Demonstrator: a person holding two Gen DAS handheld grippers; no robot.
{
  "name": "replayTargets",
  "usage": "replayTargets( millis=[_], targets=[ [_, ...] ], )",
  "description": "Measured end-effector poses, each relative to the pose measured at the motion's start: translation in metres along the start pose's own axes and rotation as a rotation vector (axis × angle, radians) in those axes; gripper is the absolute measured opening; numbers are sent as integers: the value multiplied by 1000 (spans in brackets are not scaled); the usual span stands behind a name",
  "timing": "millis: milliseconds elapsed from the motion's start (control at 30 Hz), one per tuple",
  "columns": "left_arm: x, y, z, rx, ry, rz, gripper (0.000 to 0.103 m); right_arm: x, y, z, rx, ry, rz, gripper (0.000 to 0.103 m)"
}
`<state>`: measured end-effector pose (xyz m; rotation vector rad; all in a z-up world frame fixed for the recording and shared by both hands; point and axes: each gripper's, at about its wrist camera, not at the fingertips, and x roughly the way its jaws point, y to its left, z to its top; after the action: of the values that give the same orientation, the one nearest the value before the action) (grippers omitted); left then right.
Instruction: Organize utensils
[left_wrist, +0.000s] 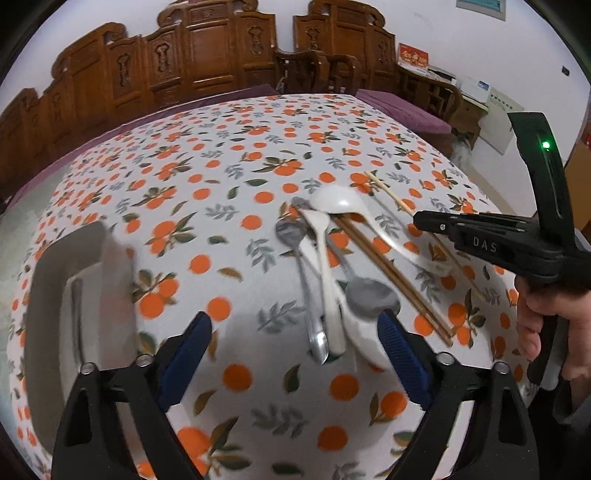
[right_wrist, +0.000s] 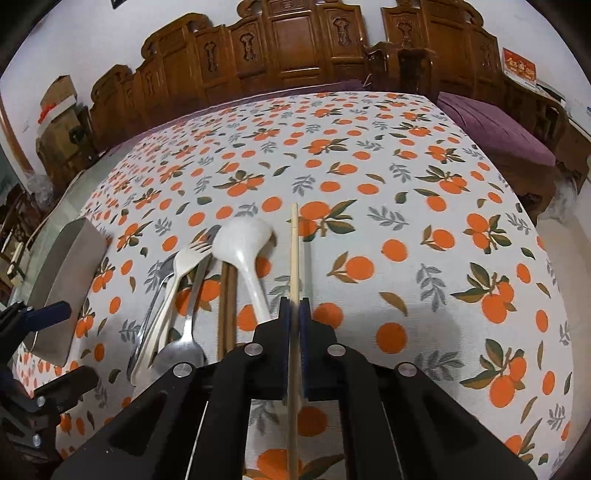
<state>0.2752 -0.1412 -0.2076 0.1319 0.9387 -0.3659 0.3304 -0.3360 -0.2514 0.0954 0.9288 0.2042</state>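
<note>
I have one pale chopstick (right_wrist: 294, 258) clamped between my right gripper's (right_wrist: 294, 314) jaws, lifted just above the orange-print tablecloth (right_wrist: 406, 221). Beside it the heap remains: white ladle (right_wrist: 242, 240), white fork (right_wrist: 184, 258), metal spoons (left_wrist: 371, 297), a dark chopstick pair (left_wrist: 388, 266). My left gripper (left_wrist: 295, 332) hangs spread wide and empty near the grey tray (left_wrist: 44, 295). Most sorting, I judge, is left.
</note>
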Motion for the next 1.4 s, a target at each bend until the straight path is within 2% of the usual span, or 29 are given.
replayTargets(
  millis=[133,200,267,433,700,1000,1200,1400],
  targets=[
    [19,-9,9,18,40,-17,60,-2,-3,2,-4,-11,-4,6],
    [29,-15,13,25,56,-20,46,-1,-5,2,-2,-10,3,6],
    [36,-21,17,37,58,-27,39,0,-6,2,-1,-7,4,6],
    [49,-25,27,19,65,-38,36,0,-7,3,3,-10,9,6],
    [67,-12,32,-73,101,-69,24,1,-6,2,5,-9,22,6],
    [65,-11,27,-65,101,-72,19,2,-2,2,-4,-7,29,6],
    [59,-11,27,-60,83,-67,4,2,-2,2,-5,-8,29,6],
    [48,-15,28,-28,58,-61,3,2,1,2,-11,-8,32,6]
  ],
)
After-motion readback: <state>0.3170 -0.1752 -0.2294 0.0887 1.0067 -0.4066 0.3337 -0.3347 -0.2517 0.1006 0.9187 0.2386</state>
